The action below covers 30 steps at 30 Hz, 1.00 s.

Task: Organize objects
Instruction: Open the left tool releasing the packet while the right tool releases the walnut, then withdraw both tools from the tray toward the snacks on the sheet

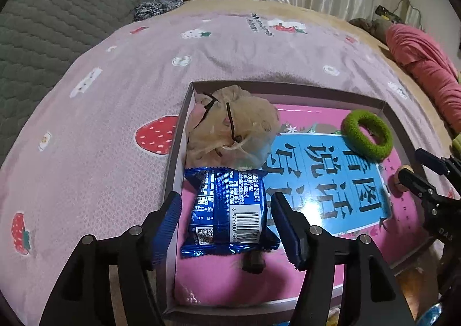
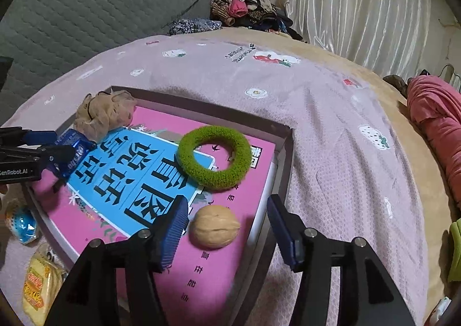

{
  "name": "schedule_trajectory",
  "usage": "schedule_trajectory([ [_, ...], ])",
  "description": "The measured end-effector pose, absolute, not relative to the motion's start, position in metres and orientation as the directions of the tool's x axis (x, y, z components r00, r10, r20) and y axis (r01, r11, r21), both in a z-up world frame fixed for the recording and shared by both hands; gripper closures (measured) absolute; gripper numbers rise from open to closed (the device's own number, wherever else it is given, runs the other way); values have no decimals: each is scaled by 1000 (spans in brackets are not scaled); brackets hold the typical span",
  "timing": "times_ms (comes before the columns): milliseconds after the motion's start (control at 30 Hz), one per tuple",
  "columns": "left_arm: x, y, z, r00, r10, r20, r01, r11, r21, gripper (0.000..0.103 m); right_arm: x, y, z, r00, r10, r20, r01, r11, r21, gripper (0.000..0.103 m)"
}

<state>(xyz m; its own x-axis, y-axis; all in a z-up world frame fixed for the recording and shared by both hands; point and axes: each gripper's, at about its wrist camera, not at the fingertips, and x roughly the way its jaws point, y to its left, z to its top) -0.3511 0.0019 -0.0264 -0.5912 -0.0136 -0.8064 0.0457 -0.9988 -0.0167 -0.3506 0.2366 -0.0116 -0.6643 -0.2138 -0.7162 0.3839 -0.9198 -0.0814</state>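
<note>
A shallow box [image 1: 184, 112] [image 2: 283, 150] lies on the bed with a pink and blue book [image 1: 331, 182] [image 2: 138, 179] in it. On the book lie a blue snack packet [image 1: 227, 210] [image 2: 75, 153], a beige plastic bag [image 1: 233, 127] [image 2: 103, 112], a green hair ring [image 1: 367, 134] [image 2: 213, 157] and a walnut [image 2: 215, 229] [image 1: 399, 179]. My left gripper [image 1: 226, 228] is open, its jaws on either side of the blue packet without touching it. My right gripper [image 2: 227, 229] is open around the walnut, which rests on the book.
The pink strawberry bedsheet [image 1: 100, 130] [image 2: 331, 130] surrounds the box. A yellow snack packet [image 2: 40, 285] and a blue wrapped item [image 2: 24, 228] lie left of the box. A pink garment [image 1: 423, 66] lies at right; clothes [image 2: 245, 6] are piled at the back.
</note>
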Motion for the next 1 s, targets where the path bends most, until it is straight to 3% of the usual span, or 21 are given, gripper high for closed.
schedule_trajectory([
  [100, -345, 2, -17, -612, -18, -791, 45, -999, -12, 25, -345, 239, -6, -670, -212, -711, 377, -923, -81, 44],
  [267, -333, 1, 4, -651, 20, -759, 20, -999, -43, 25, -330, 244, 12, -670, -220, -709, 367, -928, -59, 39],
  [433, -314, 2, 26, -692, 1, -722, 33, -999, -33, 23, -305, 246, 39, -695, -220, -685, 339, -940, -42, 26],
  [667, -279, 16, 53, -730, 24, -683, 3, -999, -38, 22, -257, 245, 70, -715, -217, -665, 314, -949, -28, 19],
  [733, -266, 22, 62, -745, 27, -667, -10, -1000, -29, 22, -246, 242, 77, -715, -204, -669, 309, -950, -41, 11],
  [1000, -211, 39, 96, -781, 61, -622, -57, -998, -26, 22, -197, 234, 107, -732, -182, -657, 315, -945, -90, 11],
])
